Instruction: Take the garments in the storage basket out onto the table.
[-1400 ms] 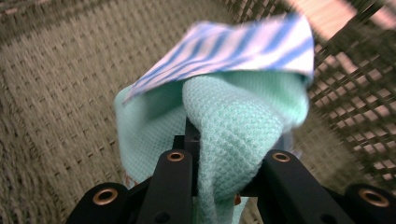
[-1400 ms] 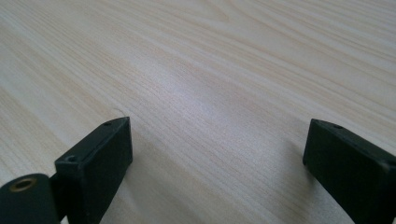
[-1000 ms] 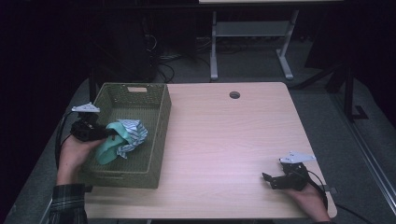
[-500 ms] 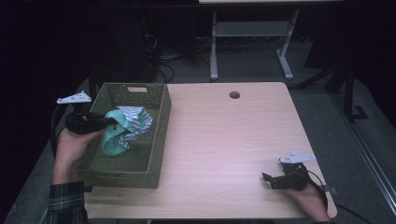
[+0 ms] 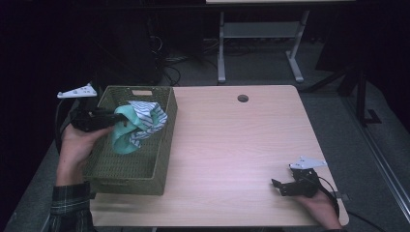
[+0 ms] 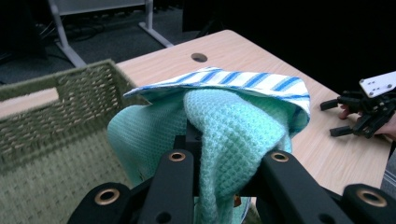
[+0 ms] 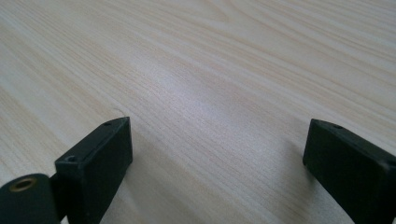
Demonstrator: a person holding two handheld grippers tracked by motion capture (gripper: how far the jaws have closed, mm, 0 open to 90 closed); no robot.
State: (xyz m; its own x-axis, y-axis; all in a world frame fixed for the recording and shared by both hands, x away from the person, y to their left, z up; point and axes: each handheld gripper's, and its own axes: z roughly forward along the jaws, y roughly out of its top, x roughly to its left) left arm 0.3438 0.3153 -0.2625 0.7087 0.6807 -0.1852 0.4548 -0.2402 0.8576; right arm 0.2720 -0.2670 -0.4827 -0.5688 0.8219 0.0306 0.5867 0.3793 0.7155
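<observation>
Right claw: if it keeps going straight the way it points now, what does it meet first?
Probably nothing soon. The right claw stands open, low over the bare table, pointing toward the green basket. The wood ahead looks free; the basket's side wall would likely come first, though depth is hard to judge.

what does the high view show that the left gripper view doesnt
High view alone: the whole green woven basket at the table's left, the person's left hand and checked sleeve, and the floor with desk legs beyond.

Left gripper view alone: the mint cloth's waffle knit pinched between the left gripper's jaws, and the blue stripes of the striped cloth draped over it.

Both: both cloths lifted above the basket, the table's round hole, and the right gripper open, low over the wood.
</observation>
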